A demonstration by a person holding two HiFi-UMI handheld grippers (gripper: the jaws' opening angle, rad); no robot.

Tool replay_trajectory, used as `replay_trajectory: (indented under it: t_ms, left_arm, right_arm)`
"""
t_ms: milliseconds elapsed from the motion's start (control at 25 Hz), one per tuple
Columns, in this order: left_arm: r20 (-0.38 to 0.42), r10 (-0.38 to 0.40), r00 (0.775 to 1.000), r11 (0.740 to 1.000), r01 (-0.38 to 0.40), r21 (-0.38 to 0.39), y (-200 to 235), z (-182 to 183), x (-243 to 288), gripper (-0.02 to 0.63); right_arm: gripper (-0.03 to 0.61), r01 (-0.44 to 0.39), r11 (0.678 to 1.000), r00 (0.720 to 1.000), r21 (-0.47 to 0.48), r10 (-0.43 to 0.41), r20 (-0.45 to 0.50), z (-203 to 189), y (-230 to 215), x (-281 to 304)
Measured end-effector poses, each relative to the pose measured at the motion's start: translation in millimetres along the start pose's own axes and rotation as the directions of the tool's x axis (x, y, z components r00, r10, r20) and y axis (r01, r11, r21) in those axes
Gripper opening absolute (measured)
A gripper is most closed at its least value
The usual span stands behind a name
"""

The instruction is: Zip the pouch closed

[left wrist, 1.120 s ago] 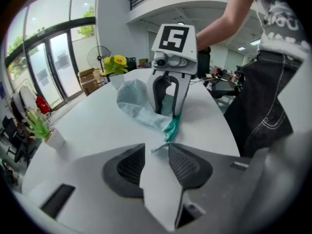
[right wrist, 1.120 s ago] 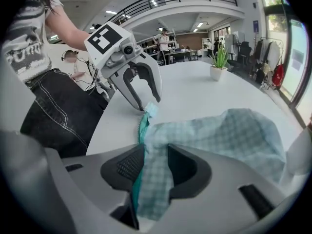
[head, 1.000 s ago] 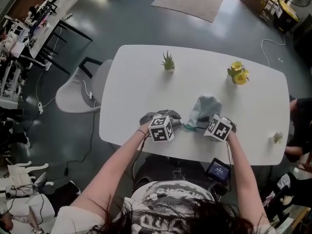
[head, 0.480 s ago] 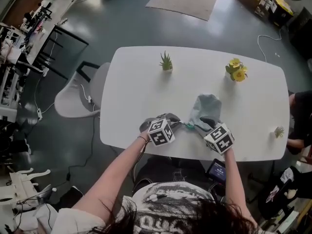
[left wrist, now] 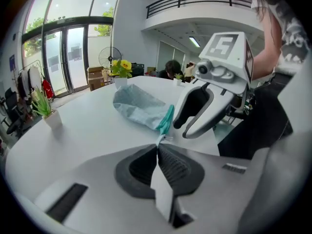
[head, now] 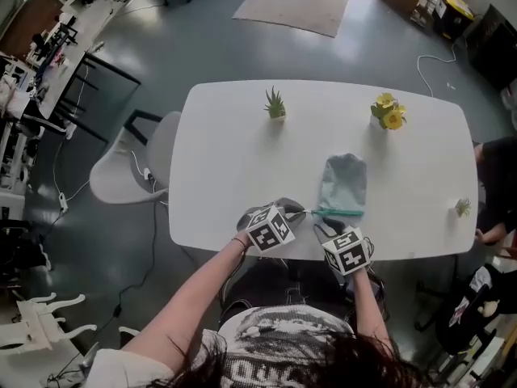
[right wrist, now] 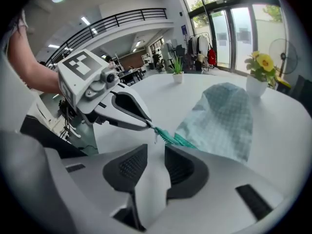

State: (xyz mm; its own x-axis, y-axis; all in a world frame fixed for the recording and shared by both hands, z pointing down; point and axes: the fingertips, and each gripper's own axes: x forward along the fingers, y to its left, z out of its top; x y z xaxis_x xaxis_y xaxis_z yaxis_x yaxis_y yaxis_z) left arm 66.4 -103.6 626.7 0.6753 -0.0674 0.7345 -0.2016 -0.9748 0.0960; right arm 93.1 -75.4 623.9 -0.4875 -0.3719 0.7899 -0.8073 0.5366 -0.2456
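Note:
A pale blue-green checked pouch [head: 343, 184] lies on the white table [head: 226, 160], with its teal zipper [head: 338, 212] along the near edge. My left gripper [head: 300, 211] is shut on the small tab at the zipper's left end [left wrist: 158, 140]; the pouch [left wrist: 139, 106] stretches away beyond it. My right gripper [head: 325, 229] hovers just short of the zipper, near the table's front edge. Its jaws are closing with nothing between the pads [right wrist: 134, 165]. The zipper's end [right wrist: 168, 136] and a small metal pull [right wrist: 156, 137] hang just beyond the right gripper [right wrist: 156, 147], held by the left gripper [right wrist: 127, 112].
At the back of the table stand a small green plant [head: 275, 103] and a pot of yellow flowers [head: 386, 113]. A tiny plant [head: 462, 207] sits at the right edge. A grey chair [head: 129, 160] stands left of the table, and a person [head: 494, 176] at its right.
My left gripper has shut on the zipper's end tab. My right gripper has rolled and drawn back from the pouch toward the table's front edge. The pouch now lies flatter, its zipper pulled straight.

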Motion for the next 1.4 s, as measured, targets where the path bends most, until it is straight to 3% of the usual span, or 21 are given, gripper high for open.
replay_trajectory:
  t_ms: [200,400,1040,1280,1400]
  left_arm:
    - [0.024,-0.030,0.999,1.000,0.030,0.010,-14.6,1.5,-5.5,0.017]
    - [0.033,-0.047,0.998,0.999,0.046,0.022,-21.3,0.4,-8.1,0.015]
    - [0.028,-0.044,0.999,0.999,0.044,0.006,-27.1,-2.5,-15.1,0.012]
    - [0.025,-0.057,0.998,0.998,0.057,0.024,-29.1,-3.4,-16.8,0.012]
    - [0.020,-0.050,0.999,0.998,0.049,0.034,-28.1,-5.1,-16.1,0.012]
  right_arm:
    - [0.096,0.028,0.998,1.000,0.061,-0.027,-0.010,-4.0,5.5,9.1]
    - [0.014,0.073,0.993,0.997,0.096,-0.072,-0.006,-4.4,5.6,12.6]
    - [-0.001,0.153,0.947,0.987,0.282,-0.161,0.007,-20.0,0.5,0.6]
    - [0.000,0.156,0.943,0.986,0.293,-0.165,0.006,-26.4,-4.7,-2.8]
    - [-0.001,0.203,0.934,0.978,0.293,-0.206,-0.021,-34.4,-15.9,-4.4]
